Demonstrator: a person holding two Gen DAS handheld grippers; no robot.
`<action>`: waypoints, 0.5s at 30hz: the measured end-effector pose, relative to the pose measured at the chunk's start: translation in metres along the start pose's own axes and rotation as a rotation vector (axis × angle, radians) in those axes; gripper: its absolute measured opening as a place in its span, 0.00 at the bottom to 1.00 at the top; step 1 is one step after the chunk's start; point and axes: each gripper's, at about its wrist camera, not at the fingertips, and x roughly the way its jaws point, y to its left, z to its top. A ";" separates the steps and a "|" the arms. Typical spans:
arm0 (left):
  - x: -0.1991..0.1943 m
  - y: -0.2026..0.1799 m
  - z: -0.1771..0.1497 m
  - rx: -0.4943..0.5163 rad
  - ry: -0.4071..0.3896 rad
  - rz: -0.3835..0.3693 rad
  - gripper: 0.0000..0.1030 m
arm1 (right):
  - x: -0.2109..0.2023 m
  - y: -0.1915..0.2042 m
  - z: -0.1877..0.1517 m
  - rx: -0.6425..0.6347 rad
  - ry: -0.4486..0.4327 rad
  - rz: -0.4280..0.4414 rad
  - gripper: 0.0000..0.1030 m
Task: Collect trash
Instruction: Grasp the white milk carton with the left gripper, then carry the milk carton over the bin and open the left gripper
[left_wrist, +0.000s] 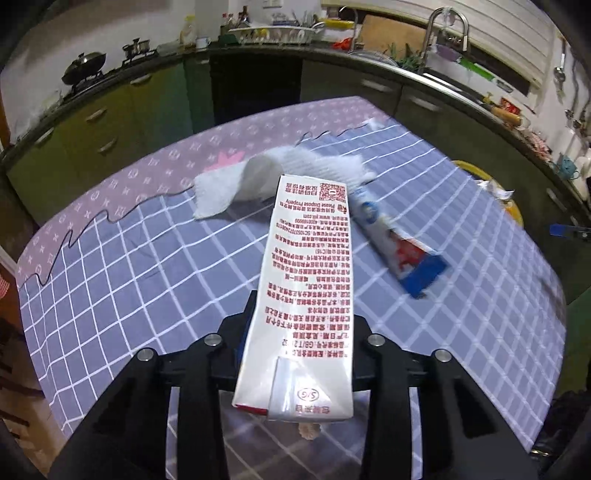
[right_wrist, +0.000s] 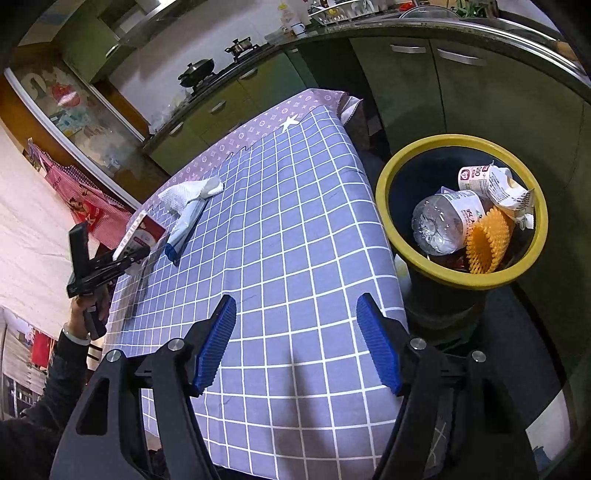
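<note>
A tall white milk carton (left_wrist: 306, 280) with red print lies lengthwise between the fingers of my left gripper (left_wrist: 301, 325), which is shut on its sides; the right wrist view shows this gripper (right_wrist: 123, 258) at the table's left edge with the carton (right_wrist: 142, 234) in it. A crumpled white paper towel (left_wrist: 255, 184) (right_wrist: 184, 194) and a blue-and-white wrapper (left_wrist: 402, 247) (right_wrist: 184, 229) lie on the checked tablecloth (left_wrist: 147, 266) (right_wrist: 295, 206). My right gripper (right_wrist: 295, 339) is open above the table's near edge, with nothing between its blue pads (right_wrist: 218, 339).
A dark bin with a yellow rim (right_wrist: 382, 192) (left_wrist: 474, 170) stands off the table's right side, holding a plastic bottle (right_wrist: 439, 225), an orange foam net (right_wrist: 487, 240) and wrappers. Green kitchen cabinets (left_wrist: 110, 122) and a counter run behind. A hand (right_wrist: 81, 306) holds the left gripper.
</note>
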 end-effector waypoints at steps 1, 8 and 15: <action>-0.007 -0.008 0.001 0.008 -0.008 -0.016 0.34 | -0.001 -0.001 0.000 0.003 -0.004 0.002 0.65; -0.030 -0.091 0.033 0.100 -0.026 -0.141 0.34 | -0.025 -0.026 -0.007 0.053 -0.063 -0.008 0.65; 0.005 -0.202 0.096 0.233 0.022 -0.307 0.34 | -0.068 -0.075 -0.026 0.146 -0.137 -0.045 0.65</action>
